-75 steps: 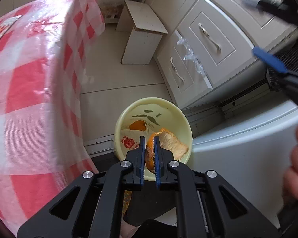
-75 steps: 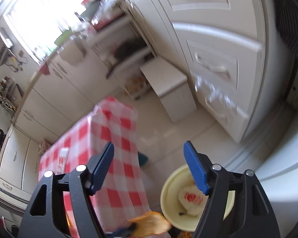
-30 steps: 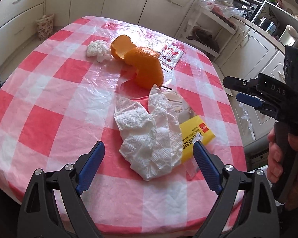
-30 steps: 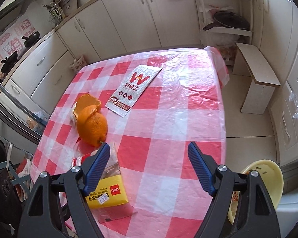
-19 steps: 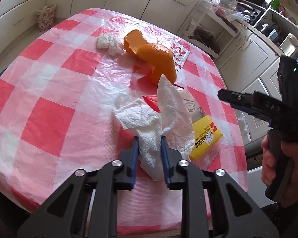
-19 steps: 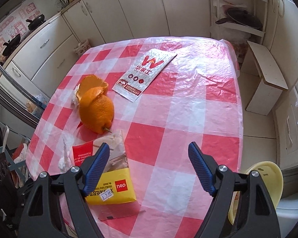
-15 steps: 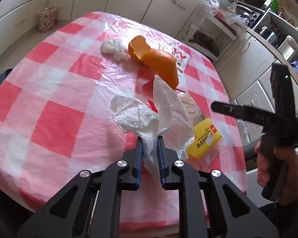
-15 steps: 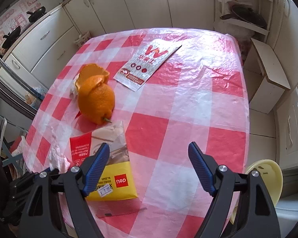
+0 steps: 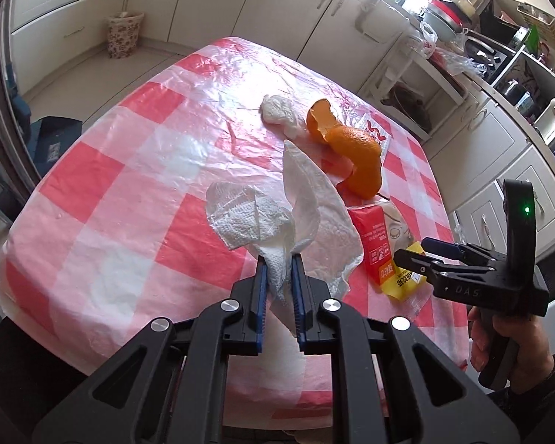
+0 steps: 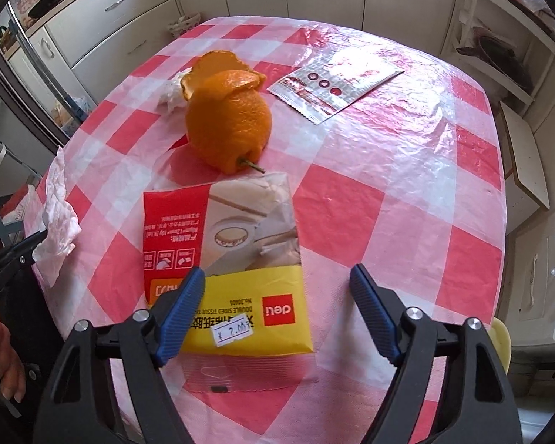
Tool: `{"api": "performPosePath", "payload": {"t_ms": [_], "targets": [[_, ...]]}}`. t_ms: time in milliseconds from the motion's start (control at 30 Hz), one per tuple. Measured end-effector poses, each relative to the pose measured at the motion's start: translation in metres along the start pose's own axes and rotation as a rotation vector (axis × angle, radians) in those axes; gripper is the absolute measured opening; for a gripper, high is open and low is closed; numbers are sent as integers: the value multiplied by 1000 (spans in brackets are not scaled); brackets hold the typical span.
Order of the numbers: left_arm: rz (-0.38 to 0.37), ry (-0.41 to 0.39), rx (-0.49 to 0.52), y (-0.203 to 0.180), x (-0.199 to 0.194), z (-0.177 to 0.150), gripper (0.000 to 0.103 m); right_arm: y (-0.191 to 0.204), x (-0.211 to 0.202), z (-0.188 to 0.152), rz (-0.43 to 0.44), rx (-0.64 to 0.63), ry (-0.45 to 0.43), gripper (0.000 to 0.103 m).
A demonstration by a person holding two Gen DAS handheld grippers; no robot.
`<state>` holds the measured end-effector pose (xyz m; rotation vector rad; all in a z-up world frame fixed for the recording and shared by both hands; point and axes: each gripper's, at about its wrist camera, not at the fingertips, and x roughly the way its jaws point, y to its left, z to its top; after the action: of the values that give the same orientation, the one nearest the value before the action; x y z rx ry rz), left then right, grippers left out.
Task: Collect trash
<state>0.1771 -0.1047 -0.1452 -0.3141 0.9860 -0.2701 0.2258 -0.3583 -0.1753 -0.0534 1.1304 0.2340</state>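
My left gripper (image 9: 278, 261) is shut on a crumpled white paper towel (image 9: 273, 218), lifted off the checked tablecloth (image 9: 129, 192); the same towel (image 10: 57, 207) hangs at the left edge of the right wrist view. My right gripper (image 10: 277, 277) hovers low over a red and yellow tape packet (image 10: 222, 259), its jaws closing, the packet below and between them without pad contact. In the left wrist view that packet (image 9: 384, 251) lies under the right gripper (image 9: 431, 249). Orange peel (image 10: 227, 118) sits beyond the packet.
A small white tissue wad (image 9: 277, 111) and a flat silver and red wrapper (image 10: 333, 88) lie farther back on the table. A yellow bowl (image 10: 499, 336) shows past the table's right edge. Cabinets and a low white stool (image 10: 525, 162) surround the table.
The left gripper shut on the paper towel and lifted it. The right gripper sank toward the tape packet and its jaws narrowed.
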Motion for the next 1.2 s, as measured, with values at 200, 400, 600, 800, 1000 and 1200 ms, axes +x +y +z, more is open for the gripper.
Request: {"api": "performPosePath", "payload": {"t_ms": [200, 400, 600, 800, 1000, 1200], "targets": [[-3, 1, -15, 5, -1, -1, 12, 0, -5, 0, 44, 24, -22, 5], [1, -1, -29, 11, -4, -1, 12, -10, -28, 3, 77, 74, -105, 4], [4, -12, -44, 16, -13, 1, 12, -18, -49, 5, 100, 102, -165, 4], [4, -23, -53, 23, -23, 1, 12, -25, -58, 4, 106, 129, -193, 4], [6, -24, -58, 27, -26, 0, 12, -32, -71, -2, 114, 155, -223, 4], [5, -29, -55, 26, -30, -1, 12, -41, -81, -5, 121, 192, -251, 4]]}}
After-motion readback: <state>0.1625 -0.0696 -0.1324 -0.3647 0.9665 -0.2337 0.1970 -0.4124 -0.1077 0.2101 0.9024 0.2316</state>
